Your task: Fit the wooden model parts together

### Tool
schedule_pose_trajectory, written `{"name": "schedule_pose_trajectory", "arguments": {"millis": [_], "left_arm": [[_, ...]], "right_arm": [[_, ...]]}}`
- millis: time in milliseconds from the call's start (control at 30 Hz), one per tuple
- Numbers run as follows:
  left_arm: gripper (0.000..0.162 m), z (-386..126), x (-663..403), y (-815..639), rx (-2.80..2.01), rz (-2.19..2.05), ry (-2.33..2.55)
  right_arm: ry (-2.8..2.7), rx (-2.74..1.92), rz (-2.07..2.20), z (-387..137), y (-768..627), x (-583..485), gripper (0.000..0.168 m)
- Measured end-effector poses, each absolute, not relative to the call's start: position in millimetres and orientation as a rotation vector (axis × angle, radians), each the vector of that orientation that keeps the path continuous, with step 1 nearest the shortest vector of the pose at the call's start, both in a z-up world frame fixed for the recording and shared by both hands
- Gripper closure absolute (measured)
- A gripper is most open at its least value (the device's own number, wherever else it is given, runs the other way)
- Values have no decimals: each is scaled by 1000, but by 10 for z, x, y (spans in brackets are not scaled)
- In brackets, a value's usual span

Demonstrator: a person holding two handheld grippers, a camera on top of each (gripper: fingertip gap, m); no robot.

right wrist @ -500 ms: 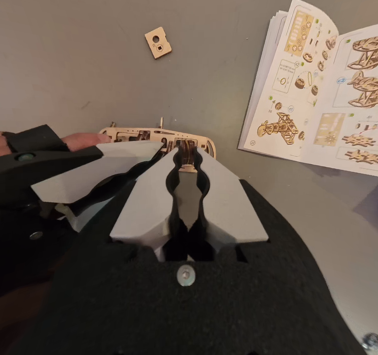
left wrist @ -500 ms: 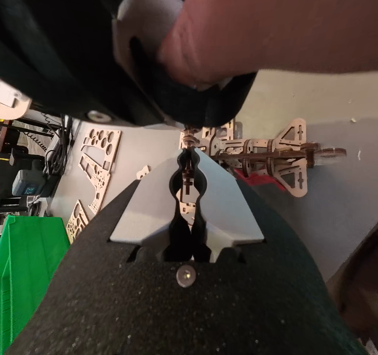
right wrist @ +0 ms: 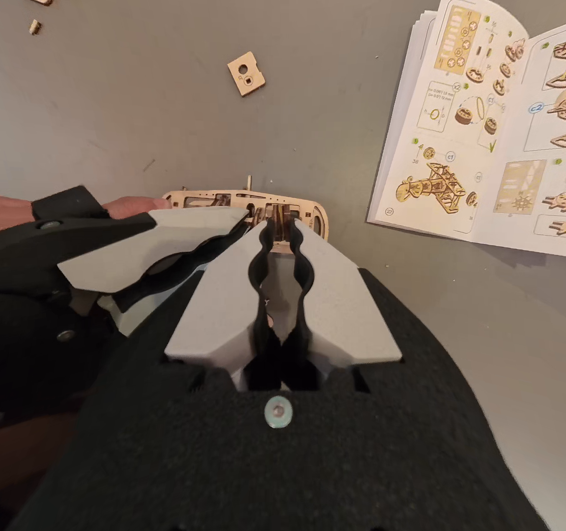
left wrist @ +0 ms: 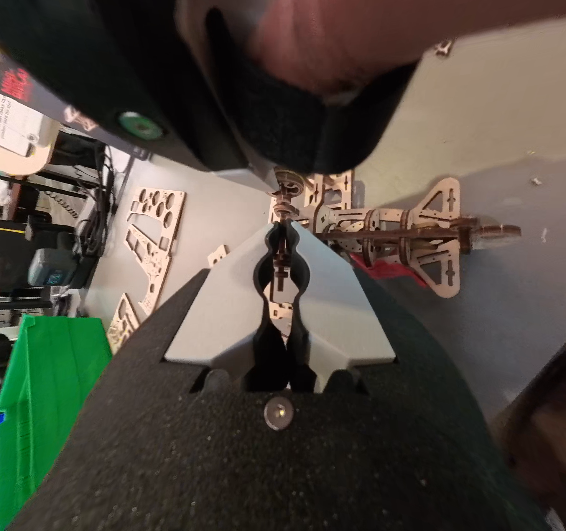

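- Left gripper is clamped on a thin wooden axle with small discs, part of a flat wing assembly.
- Right gripper pinches a small wheel on the same assembly, above the grey table.
- The airplane fuselage lies just beyond.
- An instruction booklet lies open at right.

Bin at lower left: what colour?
Bright green bin, plain, best seen in the left wrist view.
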State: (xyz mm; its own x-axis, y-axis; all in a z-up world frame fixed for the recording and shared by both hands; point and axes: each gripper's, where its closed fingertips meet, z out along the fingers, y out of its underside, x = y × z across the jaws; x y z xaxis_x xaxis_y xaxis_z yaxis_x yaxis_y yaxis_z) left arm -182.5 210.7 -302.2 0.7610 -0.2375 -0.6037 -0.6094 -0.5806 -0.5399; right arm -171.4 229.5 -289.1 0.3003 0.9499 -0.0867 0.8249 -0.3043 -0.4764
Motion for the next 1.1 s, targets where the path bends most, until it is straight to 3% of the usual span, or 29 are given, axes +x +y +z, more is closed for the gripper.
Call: {"name": "schedule_pose_trajectory", "arguments": {"millis": [200, 1100], "left_arm": [[162, -2993, -1827, 2107, -2128, 783, 731], [162, -3022, -1767, 2104, -2147, 702, 712]], "right_arm": [[-1627, -2360, 610, -2879, 2297, -1656, 159], [-1729, -2334, 487, -2936, 2301, -1658, 159]]}}
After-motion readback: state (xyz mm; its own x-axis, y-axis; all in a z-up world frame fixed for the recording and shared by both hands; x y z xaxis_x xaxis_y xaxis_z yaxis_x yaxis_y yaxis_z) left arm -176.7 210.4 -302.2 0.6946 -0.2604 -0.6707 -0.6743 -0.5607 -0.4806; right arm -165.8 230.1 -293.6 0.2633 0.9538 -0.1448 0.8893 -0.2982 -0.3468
